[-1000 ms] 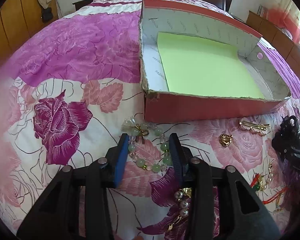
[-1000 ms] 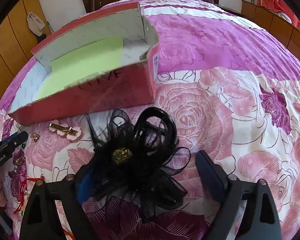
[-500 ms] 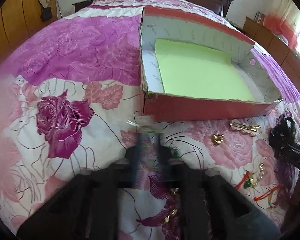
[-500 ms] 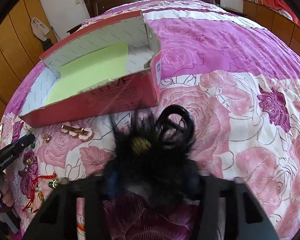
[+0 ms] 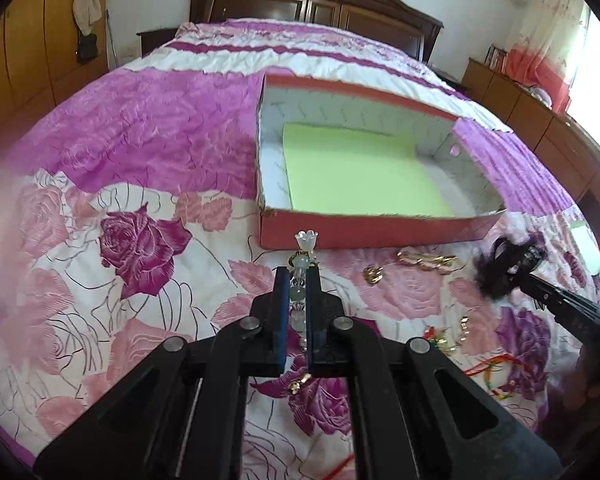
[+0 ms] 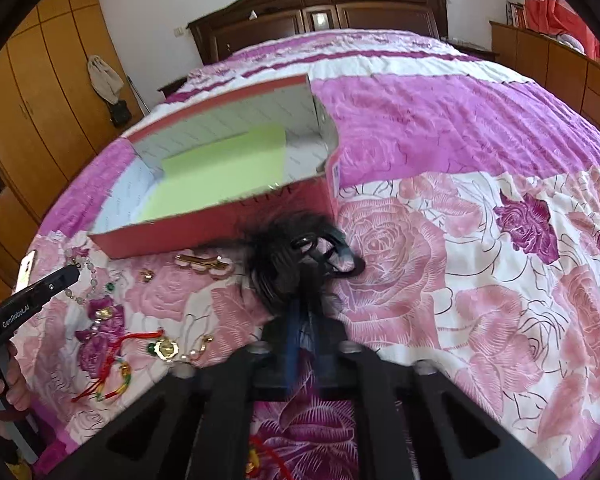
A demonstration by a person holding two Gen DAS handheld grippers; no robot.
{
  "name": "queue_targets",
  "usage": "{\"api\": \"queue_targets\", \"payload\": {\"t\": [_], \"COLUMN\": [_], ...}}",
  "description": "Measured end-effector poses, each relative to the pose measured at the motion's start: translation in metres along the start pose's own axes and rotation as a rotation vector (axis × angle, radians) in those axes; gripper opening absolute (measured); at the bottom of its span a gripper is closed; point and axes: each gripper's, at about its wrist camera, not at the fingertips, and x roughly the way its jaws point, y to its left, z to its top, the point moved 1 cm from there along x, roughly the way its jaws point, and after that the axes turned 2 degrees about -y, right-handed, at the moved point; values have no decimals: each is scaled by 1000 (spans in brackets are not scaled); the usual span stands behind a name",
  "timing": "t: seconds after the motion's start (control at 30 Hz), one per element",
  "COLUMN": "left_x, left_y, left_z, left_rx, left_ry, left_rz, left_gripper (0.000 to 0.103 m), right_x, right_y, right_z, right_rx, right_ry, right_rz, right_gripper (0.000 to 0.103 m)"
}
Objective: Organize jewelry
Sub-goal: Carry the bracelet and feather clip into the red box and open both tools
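- Jewelry lies scattered on the bed's floral bedspread in front of the red box, and two pieces are already in the grippers.
- The bead bracelet is pinched between the fingers of the left gripper; pale green beads sit in the narrow gap and a clear flower-shaped bead pokes out past the tips. Gripping it by the strand keeps the loop from sliding off, in my judgement.
- The black hair accessory, a fluffy net-and-feather piece with a clip, is held by the right gripper, whose jaws have just been closing; its fingers are pressed onto the soft lower part, so the bulk stands free in front.
- Both pieces sit just short of the box's near wall, which suits a carry over the rim.
- The box is open, with a light green sheet on its floor and nothing on it yet.
- Left on the bedspread near the box: a gold hair clip, a small gold ring-like piece, a red cord bracelet, and a green-and-gold charm with pearls.
- A wooden headboard stands far behind.
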Motion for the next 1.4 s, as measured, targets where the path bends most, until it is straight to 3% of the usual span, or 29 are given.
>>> {"api": "queue_targets", "payload": {"t": [0.43,0.77,1.03,1.4], "left_x": [-38,-35,-4,80], "left_y": [-16,-27,-26,-16], "left_z": [22,58,85,103], "left_rx": [44,93,107,70], "left_ry": [-118,-189,-195,-81], "left_rz": [-39,-29,-18,-2], "left_gripper": [0,0,0,0], "right_x": [-45,-58,-29,58], "right_y": [13,31,42,33], "right_z": [15,55,95,136], "right_rx": [-21,-79,-91,-75], "right_ry": [-143,-228,-240,-150], "right_rz": [38,57,63,37], "right_gripper": [3,3,3,3]}}
